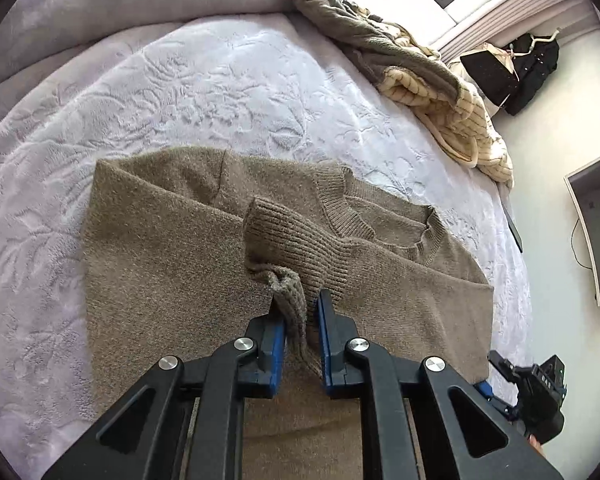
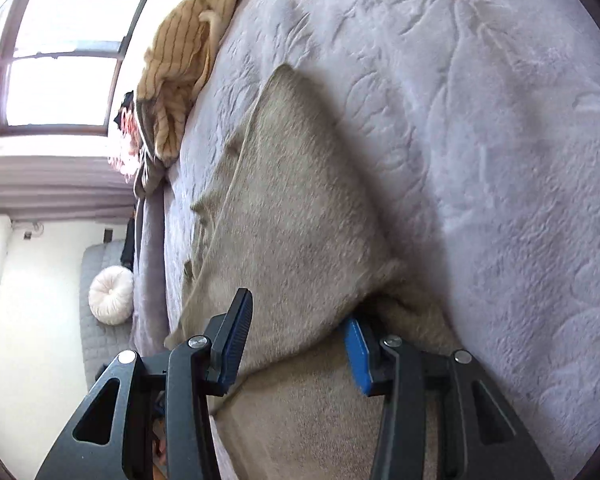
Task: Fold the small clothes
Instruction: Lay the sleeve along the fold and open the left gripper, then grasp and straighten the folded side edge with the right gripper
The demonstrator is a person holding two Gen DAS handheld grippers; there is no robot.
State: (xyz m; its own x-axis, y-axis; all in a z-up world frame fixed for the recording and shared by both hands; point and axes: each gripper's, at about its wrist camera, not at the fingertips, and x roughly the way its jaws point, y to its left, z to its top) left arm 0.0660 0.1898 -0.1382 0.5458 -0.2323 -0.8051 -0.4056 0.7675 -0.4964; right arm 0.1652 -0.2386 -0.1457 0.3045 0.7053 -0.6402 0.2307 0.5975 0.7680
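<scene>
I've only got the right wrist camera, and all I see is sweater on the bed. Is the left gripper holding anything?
Observer: Yes. The left gripper is shut on the ribbed sleeve cuff, pinching its near edge.
Operator: Where does that sleeve lie?
Observer: It lies folded in across the chest of the sweater, and the cuff ends just short of the neckline.

sweater [image 1: 172, 248]: fuzzy ribbed knit | bedspread [image 1: 204, 92]: embossed plush cloth
</scene>
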